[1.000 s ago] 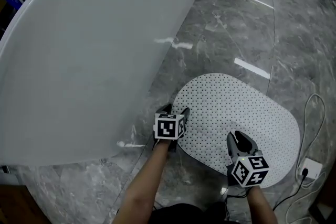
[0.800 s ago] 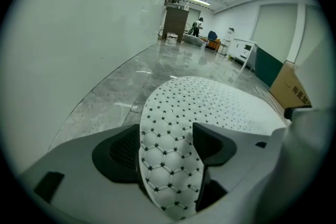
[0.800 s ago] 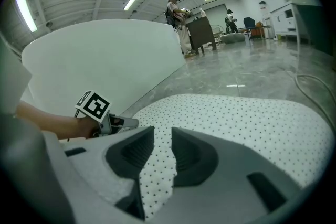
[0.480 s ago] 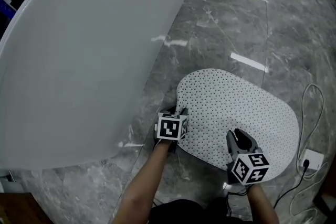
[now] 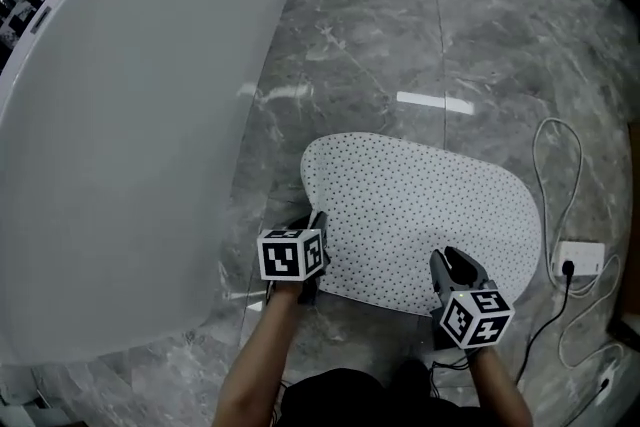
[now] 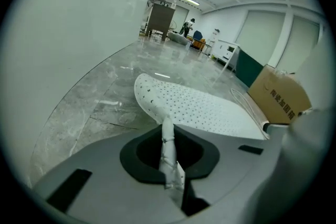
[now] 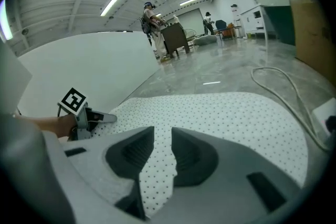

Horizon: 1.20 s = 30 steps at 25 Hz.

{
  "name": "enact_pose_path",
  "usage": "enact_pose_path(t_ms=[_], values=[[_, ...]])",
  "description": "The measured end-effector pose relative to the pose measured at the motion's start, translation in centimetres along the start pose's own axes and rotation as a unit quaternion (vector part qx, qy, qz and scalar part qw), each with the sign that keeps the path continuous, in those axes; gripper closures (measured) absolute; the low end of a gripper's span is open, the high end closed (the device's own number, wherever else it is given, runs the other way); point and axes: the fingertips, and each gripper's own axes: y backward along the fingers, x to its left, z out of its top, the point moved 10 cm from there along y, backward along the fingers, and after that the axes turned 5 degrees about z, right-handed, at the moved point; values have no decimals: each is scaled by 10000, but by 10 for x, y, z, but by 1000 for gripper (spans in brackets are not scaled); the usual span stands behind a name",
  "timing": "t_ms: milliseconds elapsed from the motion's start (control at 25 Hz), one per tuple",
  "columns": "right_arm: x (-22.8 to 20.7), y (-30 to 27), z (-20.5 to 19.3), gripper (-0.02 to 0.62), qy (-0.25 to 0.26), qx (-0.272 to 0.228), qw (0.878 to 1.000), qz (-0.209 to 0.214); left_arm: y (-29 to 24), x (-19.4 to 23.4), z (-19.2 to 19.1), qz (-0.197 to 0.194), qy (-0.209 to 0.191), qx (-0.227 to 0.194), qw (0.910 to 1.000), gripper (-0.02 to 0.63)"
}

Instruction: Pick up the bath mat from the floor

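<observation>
The white perforated bath mat (image 5: 420, 205) lies on the grey marble floor beside the tub. My left gripper (image 5: 316, 227) is at the mat's near left edge. Its jaws have just been closing, and in the left gripper view they pinch the thin upturned mat edge (image 6: 168, 136) between them, with the rest of the mat (image 6: 205, 105) stretching away. My right gripper (image 5: 456, 267) is at the mat's near right edge. It is shut on a fold of the mat (image 7: 157, 165), and the dotted sheet (image 7: 226, 113) spreads out beyond it.
A big white bathtub (image 5: 120, 115) fills the left side, close to my left hand. A white power strip (image 5: 578, 258) with looping cable (image 5: 545, 155) lies right of the mat. A cardboard box (image 6: 278, 97) stands beyond the mat. People stand far off.
My left gripper has shut on the mat's left edge and moved left and up with it. The right gripper keeps its hold. The mat's near edge has shifted left.
</observation>
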Motion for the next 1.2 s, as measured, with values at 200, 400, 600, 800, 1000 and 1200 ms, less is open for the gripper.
enact_pose_path(t_ms=[200,400,600,800,1000,1200], values=[[-22,34,-11,491,-291,-211,9979,-546,7,-44,3,-357,-393,-254,9983,578],[-49,68,-22,491,-710,-438,9920,-948,6,-95,3,-579,-753,-324,9949,578],[-81,113,-39,491,-990,-565,9823,-1484,-2,-143,-5,-886,-839,-269,9922,580],[-107,147,-55,491,-906,-517,9728,-2066,-16,-183,-10,-1200,-1016,-125,9875,580],[-139,164,-61,491,-1000,-514,9610,-2527,-31,-216,-18,-1381,-1159,47,9836,580],[-178,148,-60,489,-1075,-318,9565,-2695,-42,-238,-23,-1496,-1267,185,9804,578]])
